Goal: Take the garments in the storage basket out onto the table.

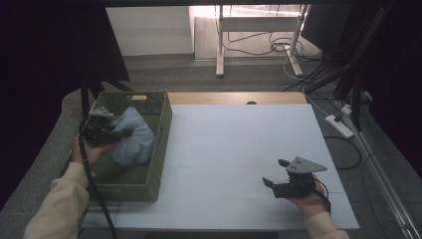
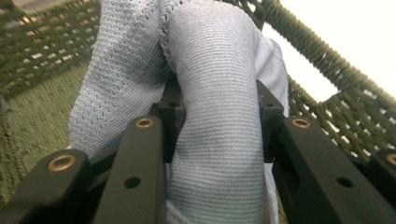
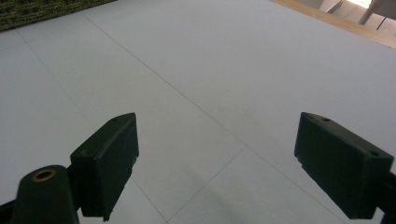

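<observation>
Light blue knit cloth (image 1: 133,137) sits inside the green woven basket (image 1: 161,144) at the left edge of the table (image 1: 239,149), bunched and partly raised above the basket floor. Left tool (image 1: 119,133) pinches a thick fold of the cloth; in the left gripper view the fabric (image 2: 219,116) fills the gap between both jaws, pads pressed against it. Basket wall visible behind the cloth. Right tool (image 1: 277,173) rests low over the bare white table, well apart from the basket, jaws spread wide, nothing between them.
</observation>
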Tool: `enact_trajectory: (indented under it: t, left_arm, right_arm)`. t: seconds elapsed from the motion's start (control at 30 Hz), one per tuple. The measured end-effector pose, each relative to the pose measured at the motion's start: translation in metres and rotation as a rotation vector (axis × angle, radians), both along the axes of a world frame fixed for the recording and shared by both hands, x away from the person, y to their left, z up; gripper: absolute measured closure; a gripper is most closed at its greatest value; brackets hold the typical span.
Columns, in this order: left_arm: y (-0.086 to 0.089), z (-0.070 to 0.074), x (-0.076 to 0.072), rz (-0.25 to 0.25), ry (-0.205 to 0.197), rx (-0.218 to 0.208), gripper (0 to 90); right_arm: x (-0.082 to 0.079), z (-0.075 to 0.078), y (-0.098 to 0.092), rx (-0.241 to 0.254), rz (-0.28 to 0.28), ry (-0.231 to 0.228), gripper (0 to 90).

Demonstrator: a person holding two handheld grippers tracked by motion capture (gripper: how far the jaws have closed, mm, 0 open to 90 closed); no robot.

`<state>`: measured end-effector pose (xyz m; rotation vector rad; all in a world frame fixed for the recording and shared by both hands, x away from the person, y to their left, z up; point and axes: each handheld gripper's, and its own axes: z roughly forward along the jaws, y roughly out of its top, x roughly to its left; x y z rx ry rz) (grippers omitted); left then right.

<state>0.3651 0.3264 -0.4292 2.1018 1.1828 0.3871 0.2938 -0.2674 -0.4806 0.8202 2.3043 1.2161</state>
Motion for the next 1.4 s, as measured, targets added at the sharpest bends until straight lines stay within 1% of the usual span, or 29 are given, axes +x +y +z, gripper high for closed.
enact_trajectory:
  t: [0.07,0.2,0.33,0.53,0.7,1.13,1.4]
  left_arm:
    - [0.001,0.003,-0.001,0.009,-0.018,-0.012,64.8]
    - [0.003,0.007,-0.003,0.017,-0.038,-0.031,64.9]
    - [0.005,0.009,-0.005,0.028,-0.049,-0.043,64.9]
    - [0.007,0.013,-0.007,0.044,-0.070,-0.074,64.8]
    - [0.009,0.017,-0.008,0.053,-0.088,-0.110,64.8]
    - [0.011,0.024,-0.012,0.065,-0.117,-0.138,64.8]
    - [0.012,0.033,-0.016,0.072,-0.157,-0.170,64.8]
  right_arm:
    - [0.000,0.000,0.000,-0.001,0.001,-0.002,14.0]
    - [0.000,0.000,-0.001,0.004,-0.002,-0.001,14.0]
    - [0.000,0.000,-0.001,0.002,0.000,-0.001,14.0]
    - [0.000,0.000,0.000,0.002,0.000,-0.003,14.1]
    - [0.000,0.000,-0.001,0.001,-0.001,0.002,14.0]
    - [0.000,0.000,-0.001,0.002,-0.001,0.001,14.0]
    - [0.000,0.000,0.000,0.000,0.000,0.001,14.0]
